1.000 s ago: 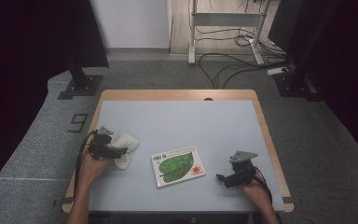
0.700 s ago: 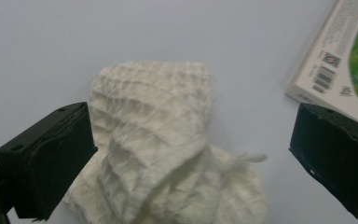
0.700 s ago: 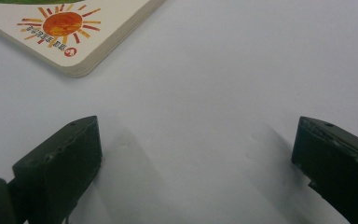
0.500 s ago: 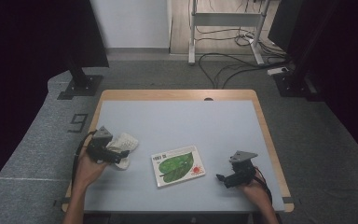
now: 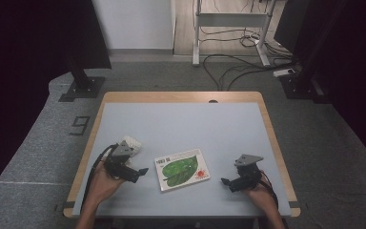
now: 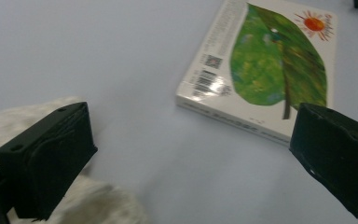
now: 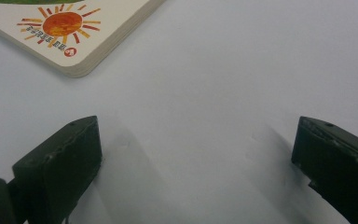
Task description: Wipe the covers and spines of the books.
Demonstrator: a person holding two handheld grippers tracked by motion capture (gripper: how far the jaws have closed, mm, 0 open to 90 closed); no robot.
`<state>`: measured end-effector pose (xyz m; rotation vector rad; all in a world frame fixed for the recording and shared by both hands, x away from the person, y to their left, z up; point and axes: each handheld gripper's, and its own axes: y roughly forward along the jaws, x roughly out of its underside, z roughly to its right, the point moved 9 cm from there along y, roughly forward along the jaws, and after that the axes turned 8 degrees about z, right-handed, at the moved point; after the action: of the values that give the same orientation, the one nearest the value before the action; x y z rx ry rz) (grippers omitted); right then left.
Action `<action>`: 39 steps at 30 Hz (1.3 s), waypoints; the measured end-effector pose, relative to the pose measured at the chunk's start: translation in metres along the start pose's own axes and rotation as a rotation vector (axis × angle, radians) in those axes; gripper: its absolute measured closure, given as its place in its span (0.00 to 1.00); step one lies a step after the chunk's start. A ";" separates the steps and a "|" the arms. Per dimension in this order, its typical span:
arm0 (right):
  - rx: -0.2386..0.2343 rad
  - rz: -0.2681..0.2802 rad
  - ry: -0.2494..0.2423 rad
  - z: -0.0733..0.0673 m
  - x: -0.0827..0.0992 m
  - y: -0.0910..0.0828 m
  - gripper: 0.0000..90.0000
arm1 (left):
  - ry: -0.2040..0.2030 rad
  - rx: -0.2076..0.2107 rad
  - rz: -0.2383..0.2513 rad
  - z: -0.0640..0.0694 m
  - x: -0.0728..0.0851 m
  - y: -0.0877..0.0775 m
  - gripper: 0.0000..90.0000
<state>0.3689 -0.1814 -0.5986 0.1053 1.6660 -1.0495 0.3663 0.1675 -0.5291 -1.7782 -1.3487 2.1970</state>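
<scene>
1. progress, as i judge it: the white fluffy cloth (image 5: pixel 129 142) lies free on the table (image 5: pixel 181 119), in the left-centre of the high view, and the left gripper (image 5: pixel 140 172) has let it go. its jaws have just been opening and now stand at full spread with nothing between them.
2. in the left gripper view the cloth (image 6: pixel 9 126) sits at the lower left, behind and beside the left jaw, not gripped; the book (image 6: pixel 261 70) fills the upper right.
3. what seems left is the book (image 5: pixel 182 169), flat and closed in the lower middle of the high view, untouched by either gripper. it looks like the next thing to be handled.
4. left hand pose: the forearm comes in from the bottom left of the high view, and the gripper points toward the right of the frame, at the book's near edge, just short of it.
5. right gripper (image 5: pixel 225 182): low at the lower right, pointing left toward the book, jaws wide apart and empty. in the right gripper view the book's corner (image 7: pixel 70 28) lies in the upper left, apart from the jaws.
</scene>
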 end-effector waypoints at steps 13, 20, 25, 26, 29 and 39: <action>-0.001 -0.001 0.002 0.000 0.000 0.000 0.01 | 0.042 0.079 -0.096 0.023 0.029 0.038 0.00; -0.002 -0.001 0.004 0.000 0.000 0.000 0.01 | 0.070 0.078 -0.135 0.028 0.040 0.048 0.00; -0.001 -0.001 0.005 0.000 0.000 0.000 0.01 | 0.060 0.068 -0.131 0.027 0.043 0.050 0.00; -0.001 -0.002 0.005 0.000 0.000 0.000 0.01 | 0.055 0.071 -0.128 0.027 0.043 0.050 0.00; -0.002 -0.003 0.005 0.000 0.000 0.000 0.01 | 0.053 0.079 -0.125 0.028 0.043 0.051 0.00; -0.012 -0.023 0.012 0.003 -0.004 0.000 0.05 | 0.068 0.099 -0.104 0.039 0.038 0.058 0.00</action>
<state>0.3723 -0.1819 -0.5956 0.0846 1.6877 -1.0578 0.3495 0.1265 -0.5956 -1.6919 -1.2645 2.0924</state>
